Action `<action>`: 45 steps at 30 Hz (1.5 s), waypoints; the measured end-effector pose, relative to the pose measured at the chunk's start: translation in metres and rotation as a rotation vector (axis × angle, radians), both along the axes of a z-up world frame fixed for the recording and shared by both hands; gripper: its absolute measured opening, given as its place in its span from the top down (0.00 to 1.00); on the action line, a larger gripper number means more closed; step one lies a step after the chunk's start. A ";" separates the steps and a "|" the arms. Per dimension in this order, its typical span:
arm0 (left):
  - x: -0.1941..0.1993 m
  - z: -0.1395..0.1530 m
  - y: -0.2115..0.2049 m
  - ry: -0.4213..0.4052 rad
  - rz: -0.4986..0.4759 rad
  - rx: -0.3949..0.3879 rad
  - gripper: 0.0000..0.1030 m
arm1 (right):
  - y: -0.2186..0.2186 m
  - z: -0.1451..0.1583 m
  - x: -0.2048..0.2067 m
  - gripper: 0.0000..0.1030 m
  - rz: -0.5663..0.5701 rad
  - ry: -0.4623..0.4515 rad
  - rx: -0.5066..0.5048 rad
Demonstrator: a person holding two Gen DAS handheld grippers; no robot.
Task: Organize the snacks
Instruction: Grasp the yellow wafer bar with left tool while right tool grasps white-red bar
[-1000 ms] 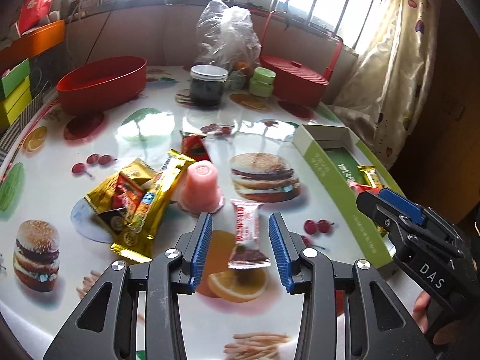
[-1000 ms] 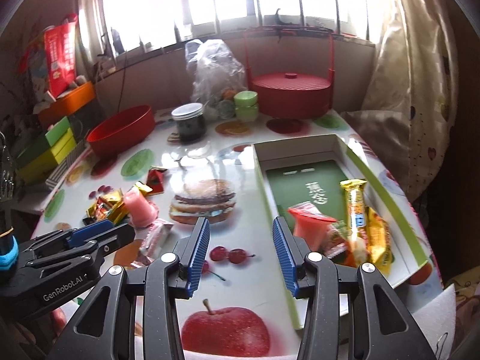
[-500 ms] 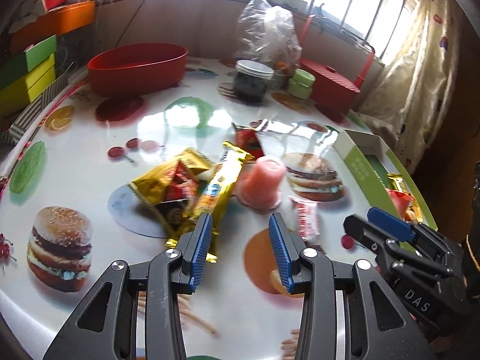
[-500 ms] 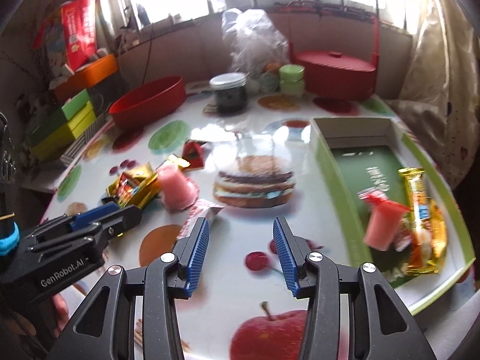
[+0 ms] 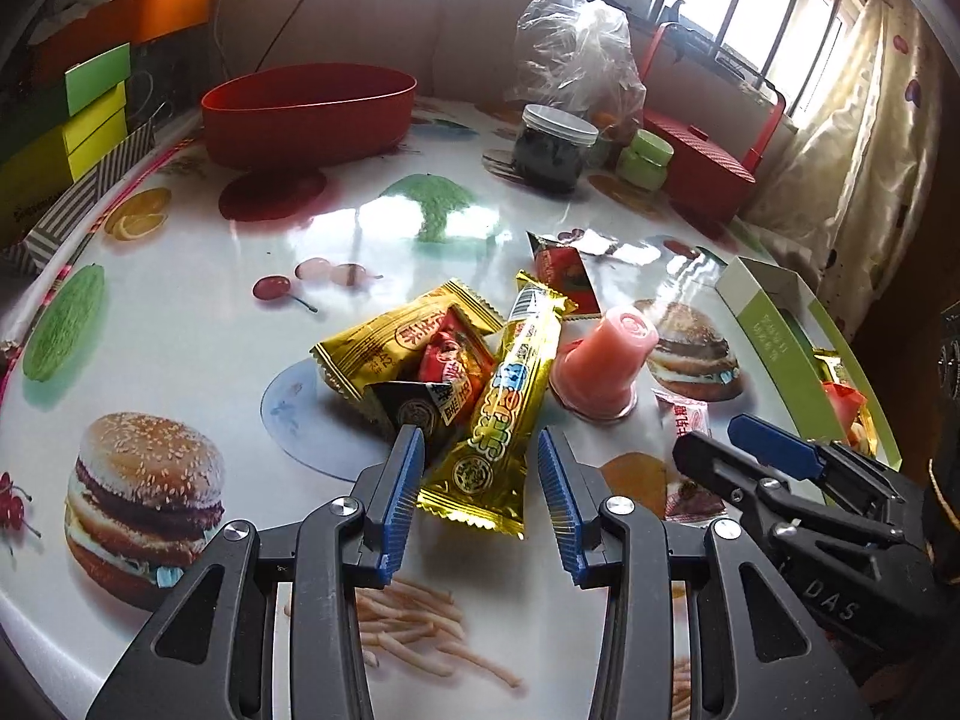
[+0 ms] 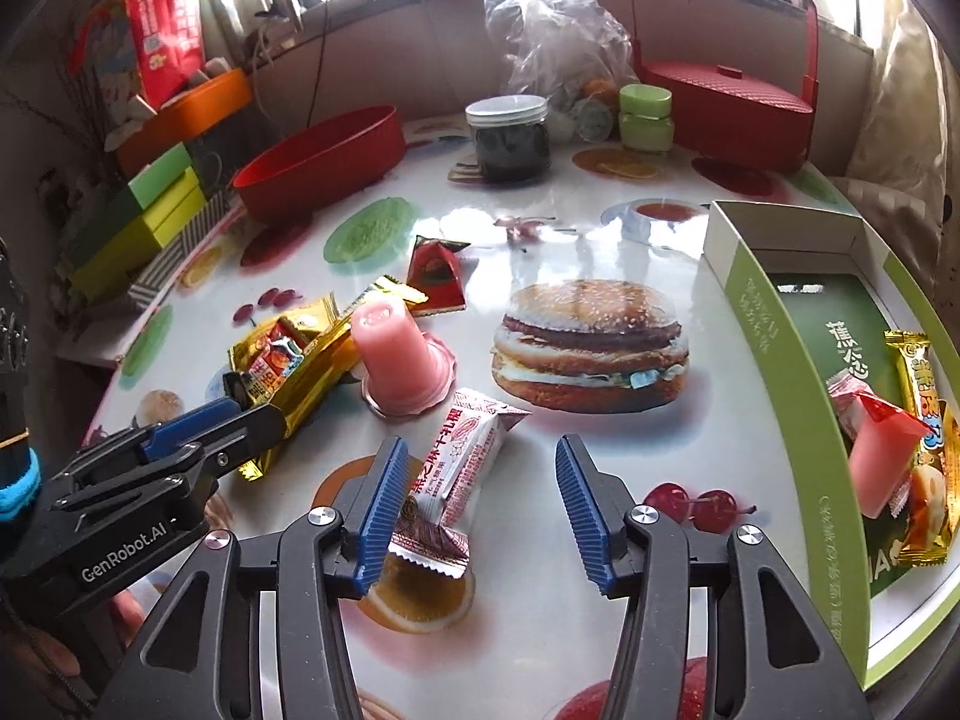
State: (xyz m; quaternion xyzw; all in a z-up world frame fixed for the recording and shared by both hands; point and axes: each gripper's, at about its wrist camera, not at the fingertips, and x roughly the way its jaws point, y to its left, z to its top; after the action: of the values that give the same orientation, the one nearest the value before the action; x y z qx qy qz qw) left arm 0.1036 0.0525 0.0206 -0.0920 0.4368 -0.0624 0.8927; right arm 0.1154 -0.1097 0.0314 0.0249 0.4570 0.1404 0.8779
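Since the earlier frames, both grippers have been brought lower and nearer to the loose snacks, and each wrapper is now seen larger between the blue pads.

On the desk, printed with burgers and fruit, a green tray is set at the right edge; a pink jelly cup, a gold bar and other packets are held in its near end. At the far side a red oval bowl, a red lidded basket, a clear plastic bag, a dark jar and a small green jar are seen.

Near the middle of the desk a pile of gold and red packets is found, with a long gold bar laid over its right side. An upturned pink jelly cup is placed just right of the bar, and a red triangular packet lies beyond it.

The left gripper is held with its jaws apart, the near end of the long gold bar lying between them without being pinched. The right gripper is likewise spread wide; a white-and-red wrapped sweet lies on the desk just beside its left pad, whether touching cannot be told.
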 end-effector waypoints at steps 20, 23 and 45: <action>0.031 -0.003 -0.027 0.006 -0.096 0.120 0.60 | 0.000 -0.010 0.004 0.49 -0.036 -0.005 -0.161; 0.033 -0.005 -0.030 0.005 -0.106 0.147 0.60 | -0.001 -0.010 0.004 0.49 -0.039 -0.005 -0.164; 0.028 -0.007 -0.042 -0.017 -0.110 0.223 0.77 | -0.010 -0.009 -0.001 0.67 -0.064 -0.008 -0.158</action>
State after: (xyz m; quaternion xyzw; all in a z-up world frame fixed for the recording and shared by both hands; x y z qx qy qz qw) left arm 0.1313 0.0107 0.0136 0.0325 0.4377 -0.0628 0.8963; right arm 0.1147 -0.1196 0.0226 -0.0303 0.4621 0.0760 0.8831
